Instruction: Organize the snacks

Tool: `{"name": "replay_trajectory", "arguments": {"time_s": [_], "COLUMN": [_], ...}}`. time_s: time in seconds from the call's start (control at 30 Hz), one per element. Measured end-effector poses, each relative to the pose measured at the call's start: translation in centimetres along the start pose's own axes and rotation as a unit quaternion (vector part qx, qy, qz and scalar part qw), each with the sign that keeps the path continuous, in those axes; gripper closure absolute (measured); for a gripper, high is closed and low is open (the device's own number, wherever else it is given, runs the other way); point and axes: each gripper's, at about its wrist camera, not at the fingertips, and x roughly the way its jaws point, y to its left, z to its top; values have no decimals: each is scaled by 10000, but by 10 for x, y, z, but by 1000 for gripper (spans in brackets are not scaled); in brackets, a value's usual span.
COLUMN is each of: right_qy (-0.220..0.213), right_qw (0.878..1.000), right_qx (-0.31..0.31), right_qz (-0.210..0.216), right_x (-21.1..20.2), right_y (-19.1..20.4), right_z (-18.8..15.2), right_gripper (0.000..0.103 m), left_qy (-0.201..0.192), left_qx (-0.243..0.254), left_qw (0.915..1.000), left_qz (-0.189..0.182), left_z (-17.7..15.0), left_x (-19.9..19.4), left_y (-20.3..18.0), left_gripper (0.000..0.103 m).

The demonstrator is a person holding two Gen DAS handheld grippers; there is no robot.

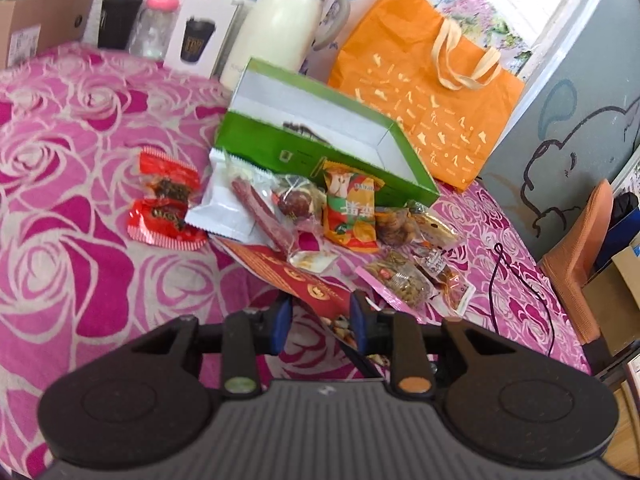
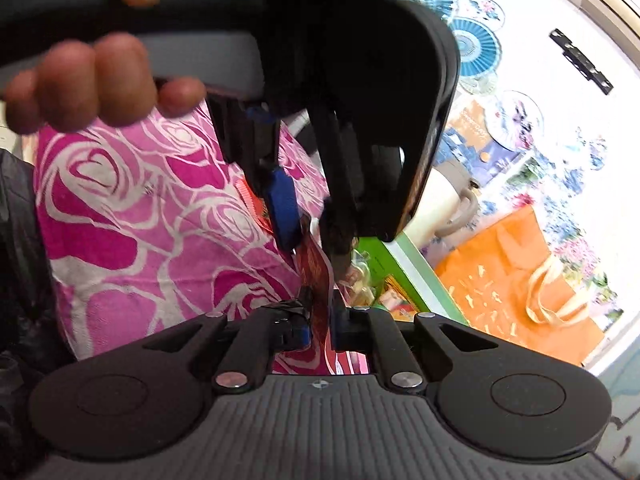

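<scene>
A pile of wrapped snacks lies on the pink rose cloth in front of an open green box: red packets, a white pouch, an orange packet, and several clear packs. My left gripper is open, its blue pads either side of a large red snack bag. My right gripper is shut on the same red bag, gripping its edge. The left gripper shows in the right wrist view, just above mine, over the bag.
A cream thermos jug, a black cup, a clear jar with pink lid and a white cup box stand behind. An orange tote bag leans at back right. A black cable lies at right.
</scene>
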Motion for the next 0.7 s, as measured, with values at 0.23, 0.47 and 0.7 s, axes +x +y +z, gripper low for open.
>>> {"name": "replay_trajectory", "arguments": {"time_s": [0.23, 0.47, 0.7], "right_qy": [3, -207, -699], "right_qw": [9992, 9993, 9961], "right_qx": [-269, -218, -545], "right_qz": [285, 209, -59], "right_x": [-2, -19, -33], "right_y": [-11, -8, -18], "right_z": [2, -1, 12], "right_gripper": [92, 92, 93], "left_qy": [602, 255, -246], "left_qx": [-1233, -873, -468], "left_qw": [9897, 9955, 9984], "left_qz": [-409, -271, -192], "left_z": [19, 7, 24], "left_x": [24, 3, -33], "left_y": [32, 13, -7], "left_gripper": [78, 83, 83]}}
